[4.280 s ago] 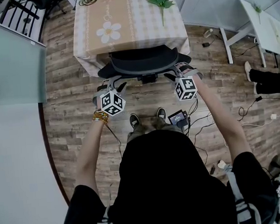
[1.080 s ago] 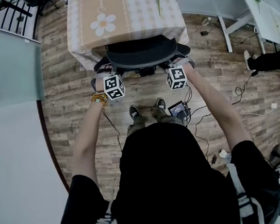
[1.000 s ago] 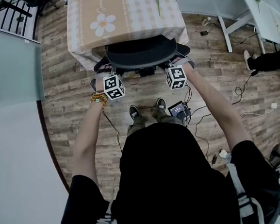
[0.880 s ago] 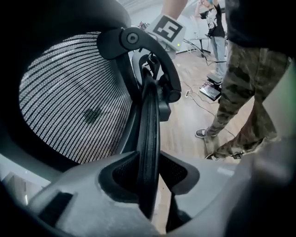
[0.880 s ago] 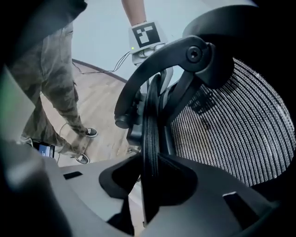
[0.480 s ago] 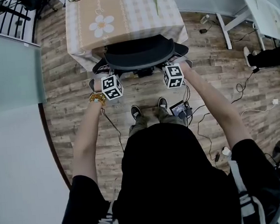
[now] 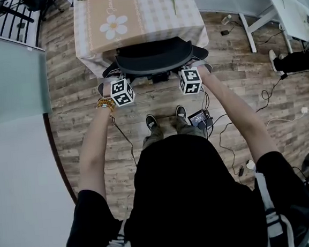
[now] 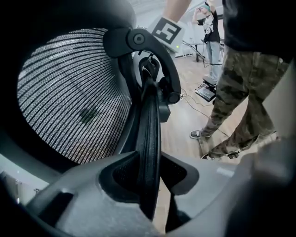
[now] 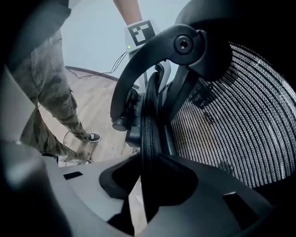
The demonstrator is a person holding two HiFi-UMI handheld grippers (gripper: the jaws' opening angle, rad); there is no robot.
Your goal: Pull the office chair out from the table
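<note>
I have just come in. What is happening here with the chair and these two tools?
A person stands behind a black office chair, holding a gripper in each hand. The left gripper and the right gripper each have their fingers closed on the rim of the mesh backrest, one at each side. The chair is tucked against the table with the checked cloth, so it has not been pulled out yet.
</note>
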